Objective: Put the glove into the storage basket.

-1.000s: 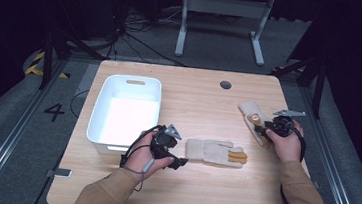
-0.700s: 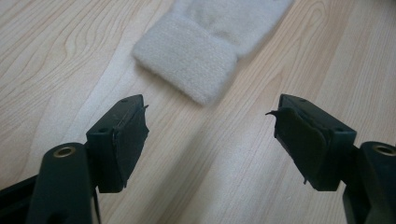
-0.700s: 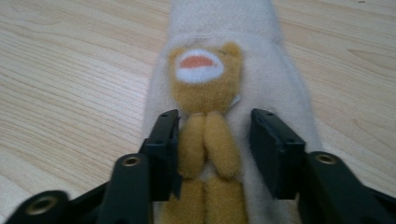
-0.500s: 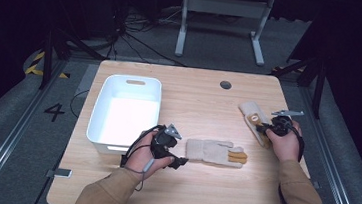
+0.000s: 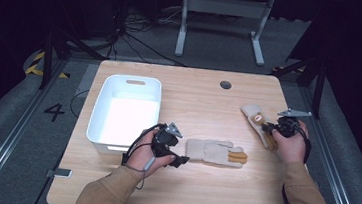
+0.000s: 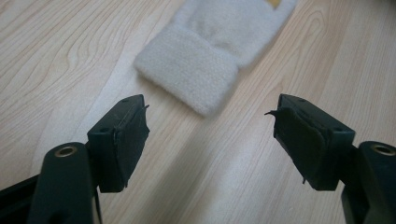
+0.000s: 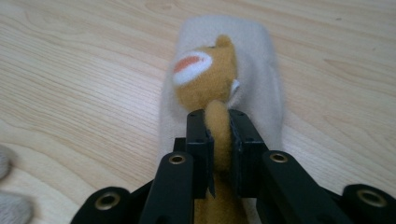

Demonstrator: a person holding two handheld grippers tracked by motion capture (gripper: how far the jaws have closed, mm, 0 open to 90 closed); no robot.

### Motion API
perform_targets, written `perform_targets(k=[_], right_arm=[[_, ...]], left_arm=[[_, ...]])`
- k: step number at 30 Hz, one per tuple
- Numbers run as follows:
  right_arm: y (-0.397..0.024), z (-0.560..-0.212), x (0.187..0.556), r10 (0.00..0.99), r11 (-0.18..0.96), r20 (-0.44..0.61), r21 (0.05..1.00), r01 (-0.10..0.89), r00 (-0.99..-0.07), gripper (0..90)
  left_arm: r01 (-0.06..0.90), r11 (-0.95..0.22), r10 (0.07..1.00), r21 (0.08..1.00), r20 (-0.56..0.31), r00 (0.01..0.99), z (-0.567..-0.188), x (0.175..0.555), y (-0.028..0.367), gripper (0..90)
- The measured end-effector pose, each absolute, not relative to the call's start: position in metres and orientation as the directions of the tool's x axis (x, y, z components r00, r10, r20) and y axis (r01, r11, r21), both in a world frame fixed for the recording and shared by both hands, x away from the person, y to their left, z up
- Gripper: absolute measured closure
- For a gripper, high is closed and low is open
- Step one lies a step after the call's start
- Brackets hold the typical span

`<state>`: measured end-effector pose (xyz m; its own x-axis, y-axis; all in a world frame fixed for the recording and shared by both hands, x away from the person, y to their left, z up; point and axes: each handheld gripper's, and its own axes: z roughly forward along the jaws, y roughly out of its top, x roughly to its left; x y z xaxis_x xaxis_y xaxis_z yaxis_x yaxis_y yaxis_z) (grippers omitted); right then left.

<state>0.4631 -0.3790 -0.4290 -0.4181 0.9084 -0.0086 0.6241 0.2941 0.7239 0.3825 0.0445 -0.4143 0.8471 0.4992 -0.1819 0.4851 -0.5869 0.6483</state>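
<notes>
Cream knitted glove with tan bear patch point(image 7: 219, 93): lies flat near the right edge of the pale wooden table point(image 5: 190, 193). Right gripper point(image 7: 219, 135): jaws have just been closing and now pinch a tan fold of this glove; judged ready to lift. Right hand point(image 5: 288, 142) rests low on the table, gripper pointing toward the table's far-left side. Second cream glove with tan fingers point(image 5: 217, 152): at table centre, untouched. Left gripper point(image 5: 179, 159): jaws wide apart, short of that glove's cuff. White plastic bin point(image 5: 98, 119): left, nothing visible inside.
</notes>
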Motion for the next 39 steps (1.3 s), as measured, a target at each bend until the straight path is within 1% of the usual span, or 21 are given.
perform_targets(k=[11, 15, 18, 23, 30, 32, 39], right_arm=[[-0.380, -0.400, 0.438, 0.891, 0.309, -0.025, 0.765, 0.565, -0.453, 79.9], [-0.374, -0.388, 0.429, 0.872, 0.329, -0.031, 0.776, 0.538, -0.488, 79.9], [-0.368, -0.379, 0.422, 0.856, 0.343, -0.037, 0.786, 0.514, -0.516, 79.9], [-0.359, -0.367, 0.411, 0.833, 0.356, -0.041, 0.803, 0.477, -0.552, 79.9], [-0.349, -0.355, 0.400, 0.800, 0.375, -0.039, 0.812, 0.447, -0.599, 79.9], [-0.346, -0.352, 0.397, 0.788, 0.378, -0.035, 0.815, 0.439, -0.614, 79.9], [-0.332, -0.342, 0.387, 0.739, 0.399, -0.034, 0.827, 0.396, -0.673, 80.0]], left_arm=[[0.464, -0.602, 0.470, 0.650, -0.181, 0.864, -0.412, 0.389, 0.034, 26.7], [0.458, -0.608, 0.462, 0.649, -0.180, 0.869, -0.411, 0.390, 0.030, 26.9], [0.466, -0.617, 0.451, 0.634, -0.200, 0.870, -0.409, 0.391, 0.028, 30.1], [0.447, -0.628, 0.435, 0.636, -0.189, 0.880, -0.405, 0.393, 0.027, 28.1], [0.451, -0.625, 0.438, 0.637, -0.193, 0.878, -0.404, 0.396, 0.025, 26.8], [0.468, -0.623, 0.447, 0.627, -0.205, 0.871, -0.403, 0.397, 0.026, 27.6], [0.463, -0.615, 0.447, 0.639, -0.201, 0.872, -0.399, 0.397, 0.029, 29.4]])
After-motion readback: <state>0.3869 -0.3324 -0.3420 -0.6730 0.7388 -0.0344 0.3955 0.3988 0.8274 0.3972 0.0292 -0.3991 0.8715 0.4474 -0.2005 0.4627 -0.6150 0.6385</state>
